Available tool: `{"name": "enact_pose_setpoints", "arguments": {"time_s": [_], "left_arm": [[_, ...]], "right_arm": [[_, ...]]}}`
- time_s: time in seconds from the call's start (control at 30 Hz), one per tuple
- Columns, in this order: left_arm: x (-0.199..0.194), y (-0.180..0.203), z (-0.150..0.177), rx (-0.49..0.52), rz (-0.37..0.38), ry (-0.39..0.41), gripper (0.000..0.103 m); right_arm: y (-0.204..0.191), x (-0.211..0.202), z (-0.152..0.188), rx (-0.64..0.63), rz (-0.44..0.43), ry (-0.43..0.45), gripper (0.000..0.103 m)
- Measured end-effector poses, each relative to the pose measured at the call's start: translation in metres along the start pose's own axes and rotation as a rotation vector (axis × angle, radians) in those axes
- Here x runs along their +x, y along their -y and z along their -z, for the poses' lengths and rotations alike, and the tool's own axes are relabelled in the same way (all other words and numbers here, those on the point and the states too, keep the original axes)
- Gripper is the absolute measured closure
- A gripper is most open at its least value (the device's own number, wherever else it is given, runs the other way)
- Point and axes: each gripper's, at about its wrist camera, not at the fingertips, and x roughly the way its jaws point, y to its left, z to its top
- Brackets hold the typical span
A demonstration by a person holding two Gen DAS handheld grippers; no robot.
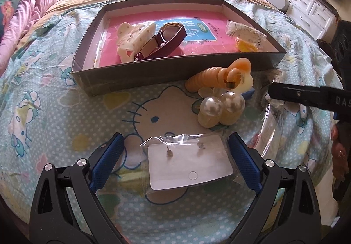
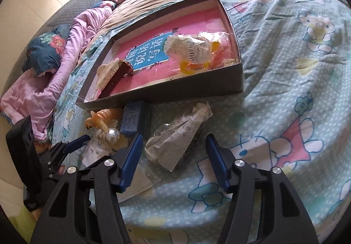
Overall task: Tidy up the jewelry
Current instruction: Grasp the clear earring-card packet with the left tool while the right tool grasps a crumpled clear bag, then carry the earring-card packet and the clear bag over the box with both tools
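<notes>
the shallow grey box (image 1: 153, 74) on the cartoon-print bedspread (image 1: 54, 112) holds a white hair claw (image 1: 131, 40), a dark red watch (image 1: 163, 40) lying against it, and bagged trinkets (image 1: 245, 36) in its far right corner. in front of the box lie an orange spiral hair clip (image 1: 210, 78) and a pearl-ball clip (image 1: 221, 110). the earring card in its clear bag (image 1: 188, 165) lies flat, long axis running side to side, between the left gripper (image 1: 175, 162) fingers, which are spread wide on either side of it. the right gripper (image 2: 173, 160) is also spread, a bagged piece (image 2: 175, 136) lying between its tips.
</notes>
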Motion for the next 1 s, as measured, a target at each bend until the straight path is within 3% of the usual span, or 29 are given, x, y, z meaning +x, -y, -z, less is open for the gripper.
{"name": "enact_pose_setpoints", "arguments": {"time_s": [0.13,0.23,0.33,0.63,1.0], "left_arm": [[0.000,0.002,0.002,0.001,-0.009,0.001,0.016],[-0.001,0.005,0.003,0.017,-0.020,0.005,0.032],[-0.003,0.007,0.003,0.028,-0.014,0.006,0.039],[-0.025,0.002,0.002,-0.005,0.029,0.050,0.040],[-0.058,-0.016,-0.008,-0.068,0.012,0.131,0.040]], "right_arm": [[0.001,0.008,-0.005,0.017,0.001,0.008,0.053],[0.000,0.009,-0.005,0.007,0.002,0.025,0.057],[-0.001,0.007,-0.004,-0.016,0.006,0.036,0.060],[0.004,-0.012,0.001,-0.023,0.004,0.058,0.062],[-0.004,-0.046,0.005,-0.075,0.011,0.121,0.063]]}}
